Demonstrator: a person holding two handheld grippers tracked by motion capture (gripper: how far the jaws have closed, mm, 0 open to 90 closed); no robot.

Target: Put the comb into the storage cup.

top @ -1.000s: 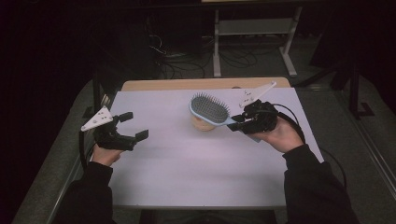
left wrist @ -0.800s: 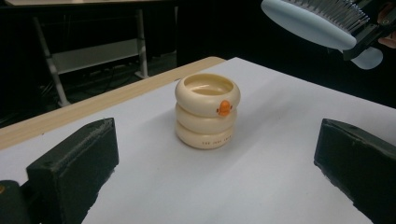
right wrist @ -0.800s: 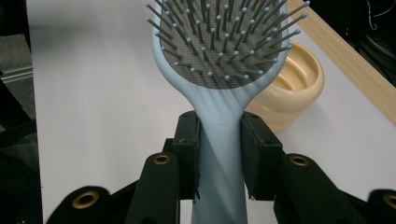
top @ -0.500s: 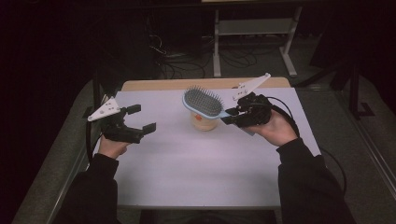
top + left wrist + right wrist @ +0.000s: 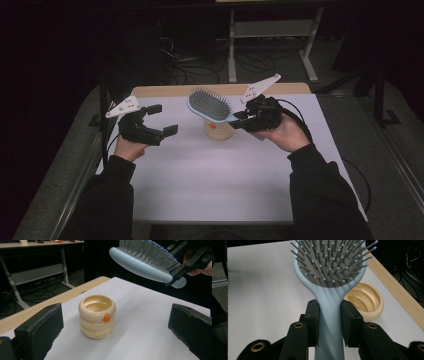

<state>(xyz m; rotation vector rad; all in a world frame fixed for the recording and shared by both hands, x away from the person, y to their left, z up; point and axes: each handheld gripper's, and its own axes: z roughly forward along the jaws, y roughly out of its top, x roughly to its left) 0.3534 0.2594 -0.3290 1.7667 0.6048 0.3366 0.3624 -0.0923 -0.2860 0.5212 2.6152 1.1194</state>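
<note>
Right gripper (image 5: 239, 118) jaws clamped on hairbrush (image 5: 210, 104) handle, brush lifted above the cup (image 5: 97, 316). Left gripper (image 5: 161, 120) jaws wide, cup between them, ungrasped. Placement looks pending.

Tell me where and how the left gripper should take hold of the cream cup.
Grip the cream ribbed cup across its side wall, coming in level from the left gripper side, which faces it with jaws open. It stands upright, round and free all round; the hairbrush held by the right gripper hangs above, so a top approach looks crowded.
</note>
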